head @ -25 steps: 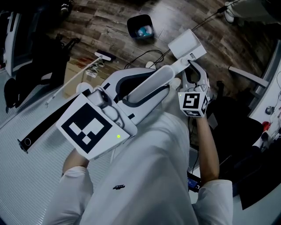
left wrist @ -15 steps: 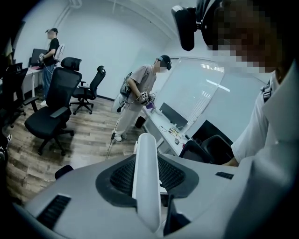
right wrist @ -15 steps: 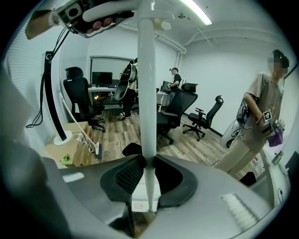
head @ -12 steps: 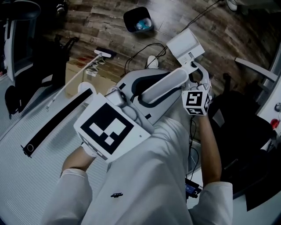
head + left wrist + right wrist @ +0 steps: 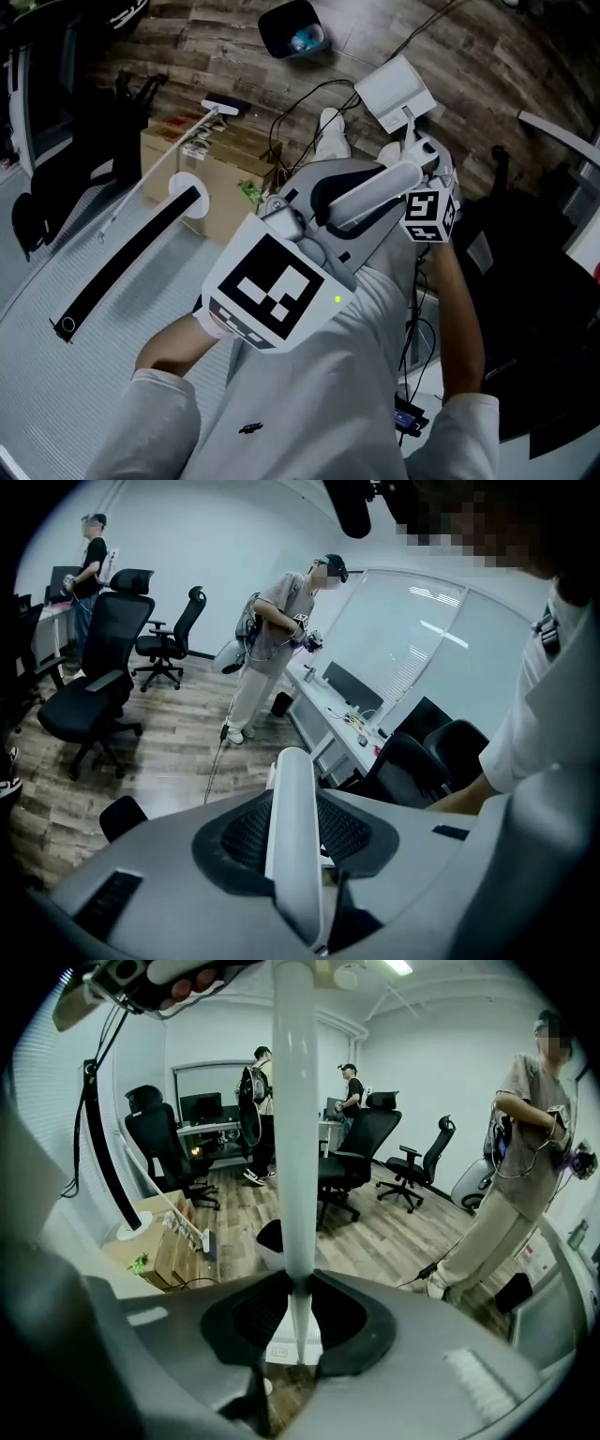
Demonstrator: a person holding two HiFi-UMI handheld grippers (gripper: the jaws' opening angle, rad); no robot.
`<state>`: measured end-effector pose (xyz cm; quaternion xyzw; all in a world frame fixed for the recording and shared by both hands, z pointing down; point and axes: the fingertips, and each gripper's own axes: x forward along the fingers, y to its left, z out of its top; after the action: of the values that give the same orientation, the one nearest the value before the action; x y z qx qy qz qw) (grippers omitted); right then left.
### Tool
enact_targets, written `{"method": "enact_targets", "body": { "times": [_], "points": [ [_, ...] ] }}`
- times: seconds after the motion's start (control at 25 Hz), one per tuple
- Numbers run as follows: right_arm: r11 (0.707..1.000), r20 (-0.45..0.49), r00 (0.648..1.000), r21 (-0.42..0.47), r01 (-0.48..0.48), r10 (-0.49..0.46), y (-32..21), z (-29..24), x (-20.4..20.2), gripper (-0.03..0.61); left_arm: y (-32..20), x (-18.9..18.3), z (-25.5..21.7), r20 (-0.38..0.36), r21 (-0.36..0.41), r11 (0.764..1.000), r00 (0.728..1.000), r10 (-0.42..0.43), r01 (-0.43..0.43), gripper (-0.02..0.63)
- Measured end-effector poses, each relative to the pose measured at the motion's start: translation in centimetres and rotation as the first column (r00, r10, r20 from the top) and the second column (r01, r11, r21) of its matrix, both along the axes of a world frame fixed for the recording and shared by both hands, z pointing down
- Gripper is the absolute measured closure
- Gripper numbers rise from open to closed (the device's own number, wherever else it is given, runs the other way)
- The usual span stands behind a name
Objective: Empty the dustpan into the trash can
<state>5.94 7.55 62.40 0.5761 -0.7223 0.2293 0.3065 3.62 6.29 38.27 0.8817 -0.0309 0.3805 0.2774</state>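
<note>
Both my grippers are clamped on the dustpan handle (image 5: 375, 186), one behind the other. L gripper (image 5: 319, 202) sits nearer my body, its big marker cube (image 5: 272, 292) facing up. In the left gripper view the white handle runs straight thru the dark pads of the L gripper (image 5: 295, 827), w/ the jaws closed onto it from both sides. R gripper (image 5: 424, 173) grips further along, toward the pan end, w/ its smaller cube (image 5: 431, 214) just under it in the head view. In the right gripper view the handle stands upright mid-frame and the R gripper (image 5: 298, 1302) pinches it where it dips betw. the jaws. The dustpan (image 5: 398, 89) is white and hangs out past the R gripper over the wood floor (image 5: 216, 47), close to my shoes (image 5: 330, 136). The trash can (image 5: 292, 28) is dark w/ sth bluish inside. It stands on the floor up & left of the pan in the head view, well apart from it, so the pan isn't over it. On my left is a cardboard box (image 5: 211, 178) w/ a long thin pole (image 5: 155, 173) lying across it, next to a grey desk (image 5: 56, 375) w/ a black strap (image 5: 131, 253) on it. Cables (image 5: 309, 103) lie on the floor betw. the box & the pan. Both gripper views show office chairs (image 5: 98, 691) & ppl standing further off; one person (image 5: 520, 1147) is near my R side.
</note>
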Motion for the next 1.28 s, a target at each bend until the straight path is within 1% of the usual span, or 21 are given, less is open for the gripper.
{"method": "enact_targets", "body": {
  "times": [0.16, 0.4, 0.64, 0.92, 1.08, 1.28],
  "points": [
    [0.999, -0.001, 1.0, -0.033, 0.002, -0.002, 0.7, 2.6, 0.5, 0.489, 0.4, 0.2, 2.9, 0.027, 0.0, 1.0, 1.0, 0.001, -0.001, 0.485],
    [0.995, 0.003, 0.999, -0.094, 0.035, -0.035, 2.5, 6.5, 0.8, 0.489, 2.0, 0.7, 6.5, 0.074, -0.009, 1.0, 0.997, -0.001, 0.002, 0.485],
    [0.991, 0.02, 0.999, -0.125, 0.049, -0.046, 2.5, 8.8, 1.3, 0.489, 2.6, 2.0, 9.3, 0.087, -0.006, 1.0, 0.996, -0.025, 0.026, 0.485],
    [0.987, 0.033, 0.999, -0.155, 0.031, -0.026, 3.5, 10.4, 2.0, 0.489, 3.8, 3.3, 10.9, 0.085, 0.001, 1.0, 0.996, -0.009, 0.009, 0.485],
    [0.988, 0.037, 0.999, -0.154, 0.024, -0.019, 4.3, 10.9, 2.3, 0.489, 4.8, 3.8, 11.5, 0.085, 0.009, 1.0, 0.996, 0.001, -0.002, 0.485],
    [0.986, 0.029, 0.999, -0.166, -0.011, 0.016, 5.4, 10.9, 2.9, 0.489, 5.6, 4.0, 11.5, 0.074, -0.01, 1.0, 0.997, 0.006, -0.005, 0.485]
  ]
}}
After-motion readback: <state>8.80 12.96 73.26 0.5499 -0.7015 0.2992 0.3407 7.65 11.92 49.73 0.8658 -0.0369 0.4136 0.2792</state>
